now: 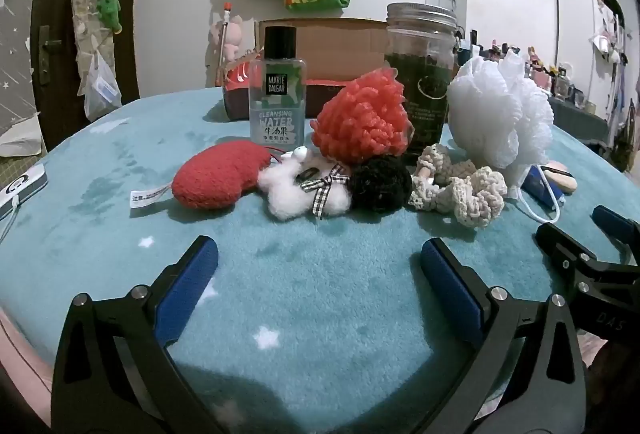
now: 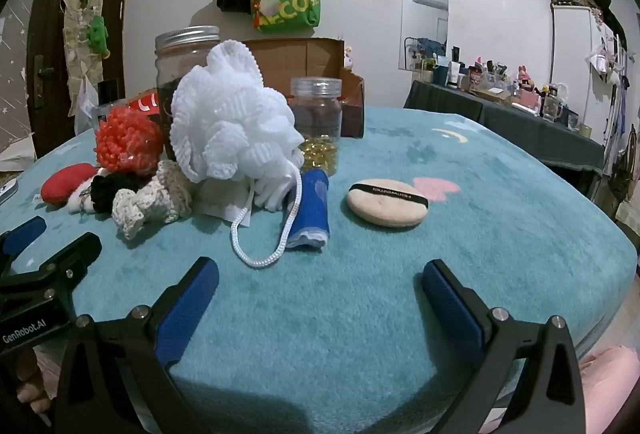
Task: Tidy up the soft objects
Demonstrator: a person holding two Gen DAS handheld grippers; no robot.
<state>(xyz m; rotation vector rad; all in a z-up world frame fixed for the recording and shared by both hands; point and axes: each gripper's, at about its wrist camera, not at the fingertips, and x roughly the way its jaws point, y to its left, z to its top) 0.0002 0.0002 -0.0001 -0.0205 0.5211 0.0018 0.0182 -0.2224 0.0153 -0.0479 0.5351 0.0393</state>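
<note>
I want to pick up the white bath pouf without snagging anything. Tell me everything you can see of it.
The white bath pouf is a big ball of gathered, ruffled mesh netting, looking light and squashy. It sits upright on the teal blanket, in front of the tall metal-lidded jar. A white braided cord loop trails from its base toward the camera, draped over a rolled blue cloth. The beige crocheted scrunchie presses against its lower left. Neither gripper touches it.

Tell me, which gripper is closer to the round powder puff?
Right. The right gripper sits just in front of the powder puff; the left gripper faces the red pillow side, far across.
</note>
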